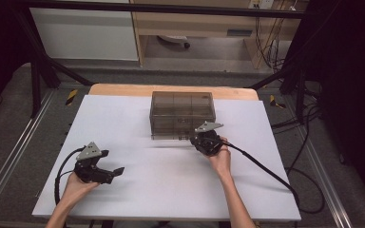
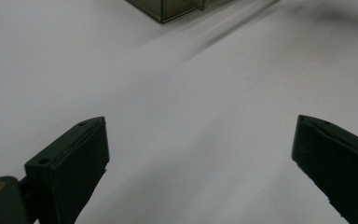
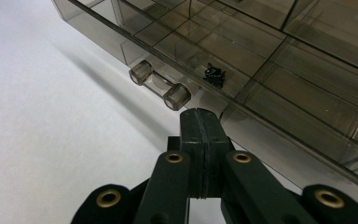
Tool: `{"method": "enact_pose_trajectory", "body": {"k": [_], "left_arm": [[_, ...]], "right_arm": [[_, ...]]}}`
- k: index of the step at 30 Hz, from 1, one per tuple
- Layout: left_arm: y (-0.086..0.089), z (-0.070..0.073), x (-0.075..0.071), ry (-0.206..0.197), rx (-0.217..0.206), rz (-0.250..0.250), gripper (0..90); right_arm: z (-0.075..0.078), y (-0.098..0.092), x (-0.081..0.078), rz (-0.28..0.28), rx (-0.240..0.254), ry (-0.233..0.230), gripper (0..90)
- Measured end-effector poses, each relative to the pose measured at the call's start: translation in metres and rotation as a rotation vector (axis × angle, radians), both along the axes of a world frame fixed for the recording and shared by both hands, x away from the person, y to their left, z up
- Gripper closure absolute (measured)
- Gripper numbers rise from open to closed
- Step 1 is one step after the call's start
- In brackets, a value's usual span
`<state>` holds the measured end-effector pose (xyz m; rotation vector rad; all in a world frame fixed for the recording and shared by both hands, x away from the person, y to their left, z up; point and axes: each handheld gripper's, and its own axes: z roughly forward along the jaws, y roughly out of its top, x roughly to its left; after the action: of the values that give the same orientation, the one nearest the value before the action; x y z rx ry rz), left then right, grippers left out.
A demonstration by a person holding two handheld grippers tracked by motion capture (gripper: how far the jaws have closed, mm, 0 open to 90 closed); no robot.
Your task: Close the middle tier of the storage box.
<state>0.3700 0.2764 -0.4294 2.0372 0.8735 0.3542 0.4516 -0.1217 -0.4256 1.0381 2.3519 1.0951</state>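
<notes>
Looking from the high view, we see the smoky box (image 1: 182,114) lidded mid-table, right gripper (image 1: 200,138) at its front. Left gripper (image 2: 200,154) jaws gape over bare table (image 2: 177,93). Right gripper (image 3: 200,122) jaws meet, empty, beside the latch (image 3: 160,84); opening remains.

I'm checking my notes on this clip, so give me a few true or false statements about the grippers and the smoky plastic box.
1. The right gripper has its jaws shut. True.
2. The left gripper is clamped on the box. False: its jaws stand wide open over bare white table, apart from the box.
3. Small dark bits lie in one compartment of the box. True.
4. The box lid stands open. False: the clear lid lies flat over the compartments.
5. The right gripper's tips sit just by the latch on the box's front. True.
</notes>
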Motion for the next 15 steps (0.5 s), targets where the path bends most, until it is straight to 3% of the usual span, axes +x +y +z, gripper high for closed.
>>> {"method": "enact_pose_trajectory", "body": {"k": [15], "left_arm": [[0.0003,-0.0001,0.0,0.0,-0.001,0.001,3.3]], "right_arm": [[0.0013,0.0042,0.0051,0.0,-0.004,-0.009,90.0]]}}
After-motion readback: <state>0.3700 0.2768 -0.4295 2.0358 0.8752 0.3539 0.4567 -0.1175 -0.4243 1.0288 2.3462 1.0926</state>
